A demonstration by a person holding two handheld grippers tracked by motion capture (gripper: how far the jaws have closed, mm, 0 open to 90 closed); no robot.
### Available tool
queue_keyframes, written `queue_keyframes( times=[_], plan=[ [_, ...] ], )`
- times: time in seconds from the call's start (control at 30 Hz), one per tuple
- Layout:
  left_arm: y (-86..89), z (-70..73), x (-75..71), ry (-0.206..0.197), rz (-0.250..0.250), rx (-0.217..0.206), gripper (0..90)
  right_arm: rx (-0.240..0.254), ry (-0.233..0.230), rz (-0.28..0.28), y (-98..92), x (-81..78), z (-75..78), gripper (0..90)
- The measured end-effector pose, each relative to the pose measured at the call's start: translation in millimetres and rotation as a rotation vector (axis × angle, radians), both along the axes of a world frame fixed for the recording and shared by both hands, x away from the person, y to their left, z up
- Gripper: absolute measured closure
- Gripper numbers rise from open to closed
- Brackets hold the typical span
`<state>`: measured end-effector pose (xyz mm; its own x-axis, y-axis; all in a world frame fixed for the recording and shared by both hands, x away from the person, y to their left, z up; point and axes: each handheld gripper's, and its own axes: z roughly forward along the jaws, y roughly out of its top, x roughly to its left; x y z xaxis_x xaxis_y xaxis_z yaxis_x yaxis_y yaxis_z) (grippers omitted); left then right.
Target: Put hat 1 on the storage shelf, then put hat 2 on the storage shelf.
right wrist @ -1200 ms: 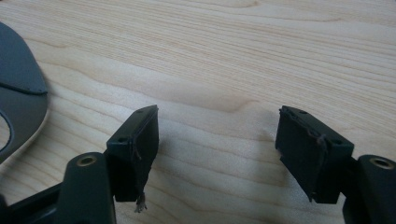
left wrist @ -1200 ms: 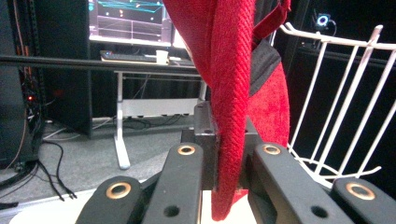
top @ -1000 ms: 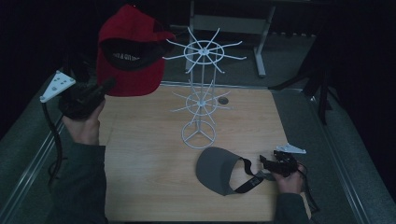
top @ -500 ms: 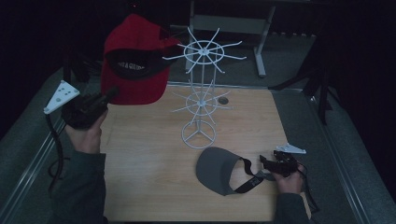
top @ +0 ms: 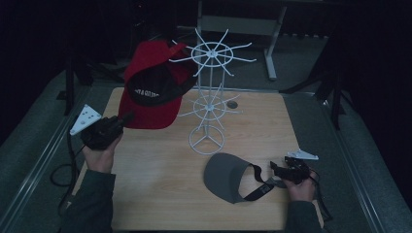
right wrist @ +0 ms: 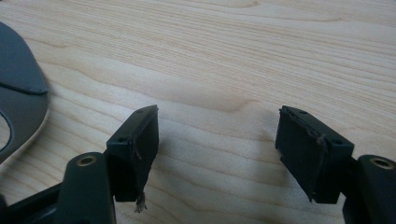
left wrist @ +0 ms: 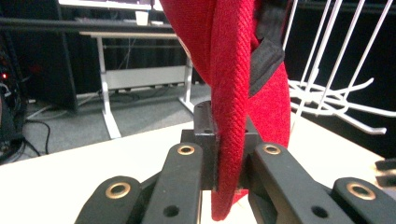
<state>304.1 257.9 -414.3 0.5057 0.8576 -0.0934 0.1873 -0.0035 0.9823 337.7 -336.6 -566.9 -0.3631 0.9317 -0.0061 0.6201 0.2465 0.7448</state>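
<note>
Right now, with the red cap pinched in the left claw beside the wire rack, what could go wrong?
1. The left claw grips only the edge of the red cap, so the hanging cap could slip or swing.
2. The cap is right beside the white wire rack; a spoke could snag it or the light rack tip.
3. The right claw is open beside the grey visor, whose strap could catch.

I've got the red cap pinched by its brim, hanging tilted beside the white rack.

Cap hangs left of the rack (mid-table), visor lying before it.
</note>
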Motion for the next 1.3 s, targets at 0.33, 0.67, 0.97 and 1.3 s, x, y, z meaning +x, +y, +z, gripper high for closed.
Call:
queue_keyframes(
  times=[0.33, 0.67, 0.97, 1.3],
  plan=[
    [-3.1, -18.9, 3.3, 0.054, -0.021, 0.005, 85.6, 0.0, 0.001, 0.001, -0.1, 0.0, 0.0, 30.0],
    [-3.3, -28.9, 1.4, 0.072, -0.028, 0.003, 82.7, -0.001, 0.0, 0.001, -0.2, 0.1, 0.0, 30.0],
    [3.0, -28.3, -3.4, 0.063, -0.012, 0.003, 67.8, -0.001, 0.0, 0.001, -0.2, 0.1, 0.0, 30.0],
    [2.9, -39.4, -8.2, 0.086, 0.012, 0.048, 62.8, -0.005, 0.005, 0.005, 1.7, -0.2, -0.2, 25.2]
  ],
)
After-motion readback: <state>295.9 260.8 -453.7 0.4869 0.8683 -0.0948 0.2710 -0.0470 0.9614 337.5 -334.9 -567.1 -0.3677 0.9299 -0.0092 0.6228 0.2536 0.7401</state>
